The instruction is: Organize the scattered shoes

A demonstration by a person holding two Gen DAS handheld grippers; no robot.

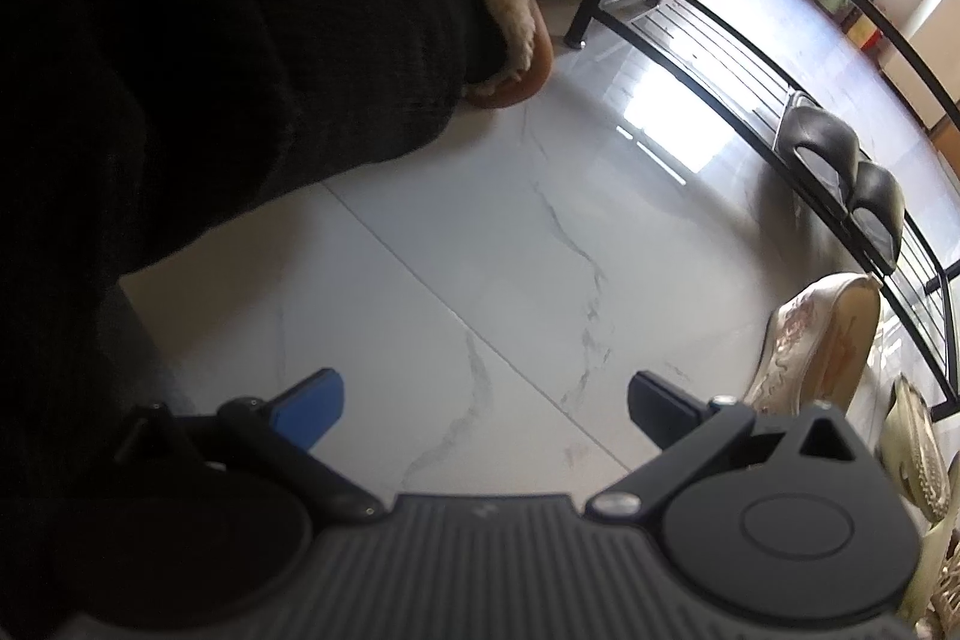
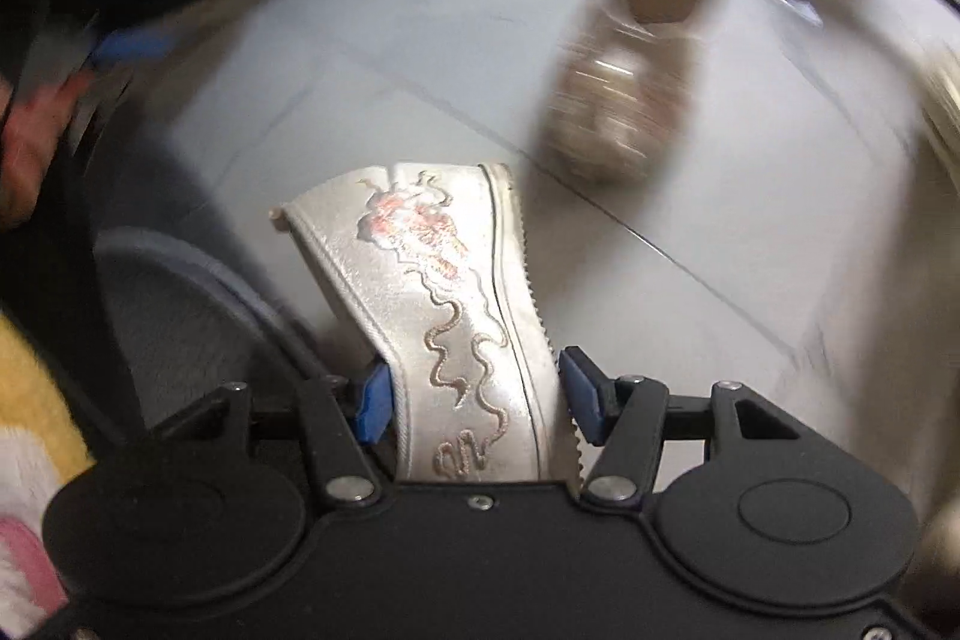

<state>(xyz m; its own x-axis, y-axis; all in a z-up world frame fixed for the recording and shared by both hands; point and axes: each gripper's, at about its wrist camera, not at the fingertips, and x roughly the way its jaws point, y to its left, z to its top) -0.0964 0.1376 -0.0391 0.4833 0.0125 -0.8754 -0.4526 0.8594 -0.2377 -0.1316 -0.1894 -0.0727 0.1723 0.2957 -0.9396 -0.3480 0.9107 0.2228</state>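
Note:
My right gripper (image 2: 471, 403) is shut on a white embroidered shoe (image 2: 432, 280) and holds it above the pale tiled floor; the view is blurred by motion. A blurred beige patterned shoe (image 2: 624, 100) lies on the floor beyond it. My left gripper (image 1: 486, 403) is open and empty over bare floor. In the left wrist view a white embroidered shoe (image 1: 822, 340) shows at the right, below a black metal shoe rack (image 1: 720, 58). A pair of black shoes (image 1: 846, 178) sits on the rack's low shelf. Pale shoes (image 1: 918, 448) lie at the far right edge.
A person's black-trousered leg (image 1: 210, 70) with a brown fur-lined slipper (image 1: 504, 22) fills the upper left of the left wrist view. A grey slipper (image 2: 180, 316) and yellow fabric (image 2: 36, 388) lie left of my right gripper. The floor (image 1: 480, 250) is glossy marble tile.

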